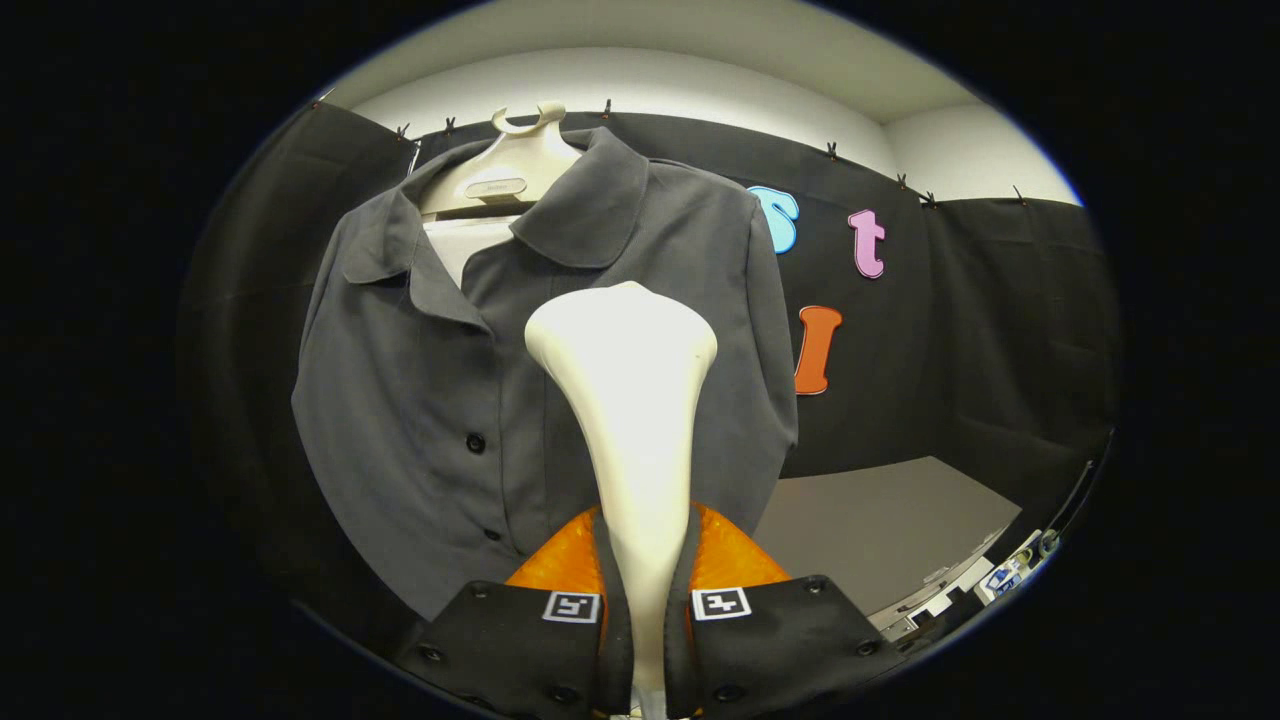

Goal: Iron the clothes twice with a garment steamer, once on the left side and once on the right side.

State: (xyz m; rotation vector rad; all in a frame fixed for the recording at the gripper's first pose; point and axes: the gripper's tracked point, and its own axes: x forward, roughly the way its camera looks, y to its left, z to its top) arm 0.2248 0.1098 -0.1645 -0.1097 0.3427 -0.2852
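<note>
From where I stand, the dark grey button-front shirt (420, 400) hangs on a pale hanger (510, 165) against the black booth wall (1000, 330), collar open and placket running down past a row of small dark buttons (476, 442). Its left panel, as I face it, lies broad and free, while the cream steamer head (625, 340) rises in front of the right panel, just beside the placket. Whether the flared face actually touches the cloth I cannot tell; it looks very near. The gripper (640, 610) is clamped on the steamer's narrow neck, both fingers (575, 560) pressing its sides, so the tool is firmly held. I'd judge this to be a pass on one side of the shirt, with the head at about chest height; how much of the job is done cannot be read from the cloth. The next move would call for a steady slide along that panel with the face kept flat to the fabric, then a shift across the placket to the other panel. Further right, beyond the shirt's sleeve, sits a grey tabletop (880, 530) with some small clutter (1000, 580) at its edge, well apart from the work.
</note>
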